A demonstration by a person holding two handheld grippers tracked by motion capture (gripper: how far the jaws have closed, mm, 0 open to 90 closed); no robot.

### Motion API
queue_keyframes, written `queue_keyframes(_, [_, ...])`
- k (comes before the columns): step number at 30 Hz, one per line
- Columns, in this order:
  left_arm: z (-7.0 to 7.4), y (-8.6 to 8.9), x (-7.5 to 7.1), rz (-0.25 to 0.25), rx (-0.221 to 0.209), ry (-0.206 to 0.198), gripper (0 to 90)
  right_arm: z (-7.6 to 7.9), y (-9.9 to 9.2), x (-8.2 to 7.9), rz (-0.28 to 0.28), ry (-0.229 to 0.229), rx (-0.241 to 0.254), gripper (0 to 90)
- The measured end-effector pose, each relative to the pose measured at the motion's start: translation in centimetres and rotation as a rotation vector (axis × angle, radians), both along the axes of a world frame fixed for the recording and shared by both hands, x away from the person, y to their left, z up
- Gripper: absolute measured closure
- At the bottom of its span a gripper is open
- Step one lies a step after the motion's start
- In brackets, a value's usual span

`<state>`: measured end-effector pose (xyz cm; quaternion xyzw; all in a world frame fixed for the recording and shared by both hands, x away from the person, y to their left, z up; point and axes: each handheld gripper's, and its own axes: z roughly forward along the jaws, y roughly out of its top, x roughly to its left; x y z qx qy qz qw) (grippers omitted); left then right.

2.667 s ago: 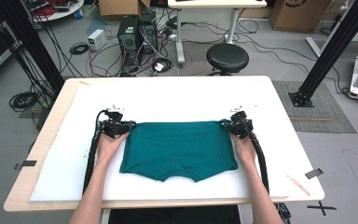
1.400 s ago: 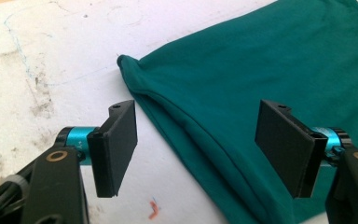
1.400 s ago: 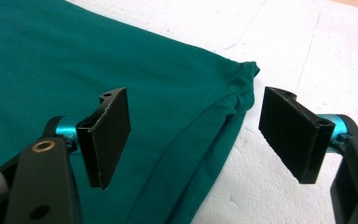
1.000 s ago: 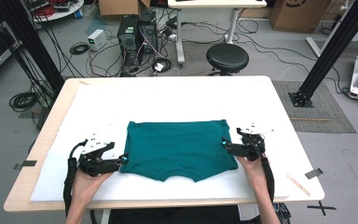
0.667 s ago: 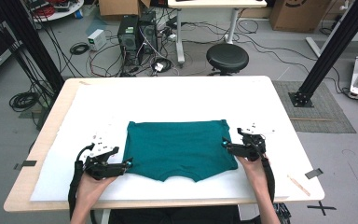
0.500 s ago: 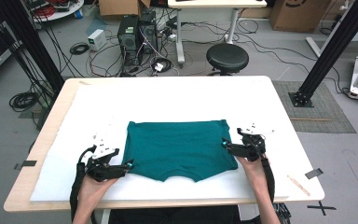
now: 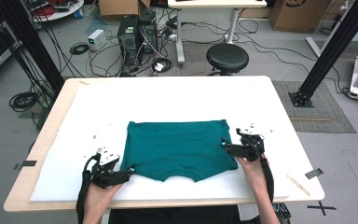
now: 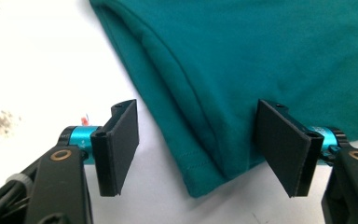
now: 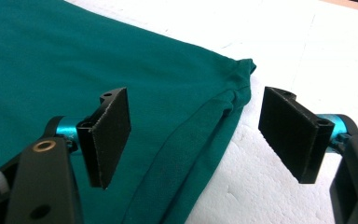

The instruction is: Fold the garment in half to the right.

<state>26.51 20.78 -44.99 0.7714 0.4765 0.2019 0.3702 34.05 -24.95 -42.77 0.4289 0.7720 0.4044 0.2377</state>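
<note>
High view puts the folded teal shirt (image 7: 177, 148) flat at the centre of the white foam sheet (image 7: 177, 100) that covers the wooden table (image 7: 51, 135), its neckline notch facing the near edge. At about eight o'clock from the shirt's middle, the left gripper (image 7: 129, 171) sits at the near left corner, borne by the person's left hand (image 7: 98, 198). In the left gripper view that corner (image 8: 200, 179) lies between the two black jaws, which stand spread wide, one over bare foam and one over cloth, neither pressing the fabric; they have just been closing a little. At three o'clock, the right gripper (image 7: 224, 145) meets the shirt's right edge, with the right hand (image 7: 251, 165) behind it. The right gripper view shows its jaws spread apart too, one above the teal cloth (image 9: 74, 60) and the other above the foam, the folded side hem running between them, not pinched. Beyond the table at twelve o'clock stand a black stool (image 7: 227, 57) and computer towers (image 7: 137, 35) among cables on the floor.
</note>
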Motion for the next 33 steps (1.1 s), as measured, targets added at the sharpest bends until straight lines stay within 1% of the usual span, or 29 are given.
queue_keyframes(3, [-0.03, 0.03, 0.02, 0.007, -0.016, 0.012, 31.9, -0.03, 0.02, 0.01, 0.0, 0.001, 0.0, 25.7])
queue_keyframes(6, [-0.04, 0.01, -0.01, 0.012, -0.017, 0.013, 32.5, -0.06, 0.03, 0.0, -0.001, 0.0, -0.002, 25.7])
queue_keyframes(11, [-0.04, -0.07, -0.21, 0.014, -0.006, 0.013, 33.4, -0.01, 0.0, -0.02, 0.003, -0.006, -0.005, 25.9])
queue_keyframes(13, [-0.08, -0.1, -0.26, 0.015, -0.012, 0.007, 35.4, 0.02, 0.08, -0.04, 0.0, -0.005, -0.003, 25.9])
queue_keyframes(16, [-0.07, -0.06, -0.27, 0.009, -0.015, 0.01, 37.3, 0.0, 0.23, -0.05, 0.003, -0.005, -0.005, 25.9])
queue_keyframes(20, [-0.05, -0.15, -0.34, 0.011, -0.017, 0.011, 37.9, 0.06, 0.43, -0.08, 0.009, -0.003, -0.008, 26.2])
queue_keyframes(21, [-0.04, -0.18, -0.45, 0.001, -0.015, 0.005, 39.4, 0.09, 0.42, -0.09, 0.008, -0.004, -0.009, 26.2])
queue_keyframes(22, [-0.03, -0.25, -0.58, -0.017, -0.019, 0.0, 44.9, 0.15, 0.36, -0.1, 0.006, -0.006, -0.008, 26.2])
queue_keyframes(24, [-0.02, -0.43, -0.74, -0.028, -0.017, -0.004, 51.2, 0.24, 0.17, -0.13, 0.002, -0.012, -0.003, 26.2])
queue_keyframes(26, [-0.04, -0.42, -0.72, -0.029, -0.022, -0.002, 53.0, 0.31, 0.02, -0.19, -0.004, -0.01, 0.002, 26.2])
queue_keyframes(27, [-0.04, -0.36, -0.68, -0.028, -0.032, 0.003, 53.1, 0.32, -0.05, -0.18, -0.003, -0.013, 0.001, 26.2])
queue_keyframes(33, [-0.07, -0.34, -0.67, -0.026, -0.032, 0.003, 54.0, 0.34, 0.13, -0.25, 0.003, -0.015, 0.001, 26.2])
